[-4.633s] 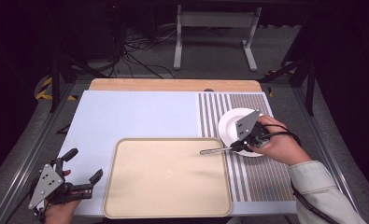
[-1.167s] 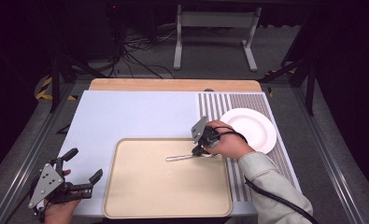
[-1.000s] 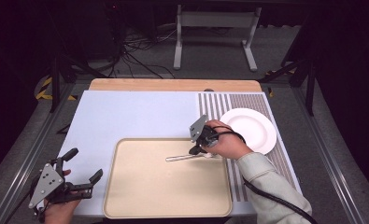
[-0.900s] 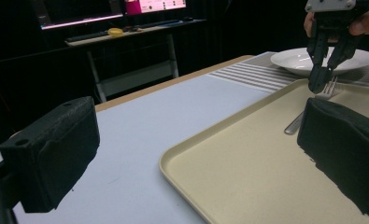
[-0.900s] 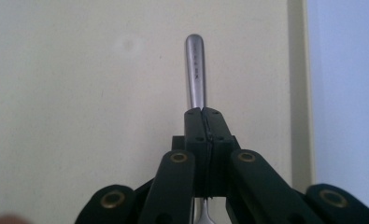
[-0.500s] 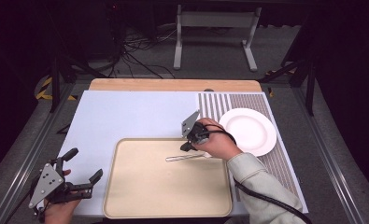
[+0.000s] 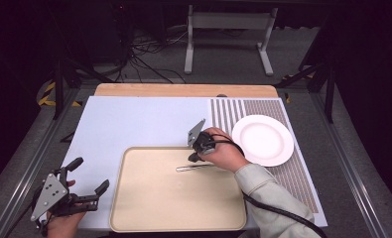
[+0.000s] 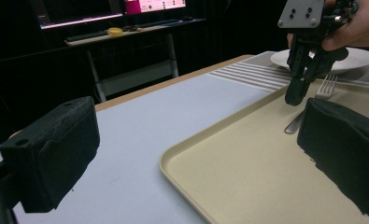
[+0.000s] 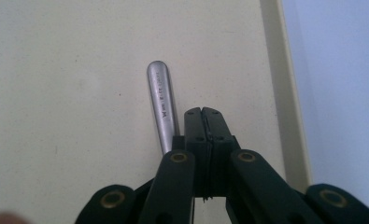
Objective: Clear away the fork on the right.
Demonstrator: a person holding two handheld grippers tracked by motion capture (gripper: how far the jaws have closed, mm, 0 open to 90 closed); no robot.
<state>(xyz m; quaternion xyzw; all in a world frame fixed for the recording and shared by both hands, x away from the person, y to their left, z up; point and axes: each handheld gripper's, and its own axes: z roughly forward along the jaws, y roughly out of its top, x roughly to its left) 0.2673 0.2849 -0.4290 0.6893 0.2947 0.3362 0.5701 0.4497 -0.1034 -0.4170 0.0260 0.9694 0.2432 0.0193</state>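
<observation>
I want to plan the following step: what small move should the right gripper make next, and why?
Probably lift the right gripper up and away from the tray. The fork lies flat on it beside the jaws, which are shut on nothing, so the placing looks finished.

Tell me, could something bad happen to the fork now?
Maybe. The right gripper, jaws shut with nothing between them, hangs right beside the fork on the tray; a careless swing away might knock it and send it sliding. Also, the plate sits close behind the hand, so a quick pull back could bump it.
</observation>
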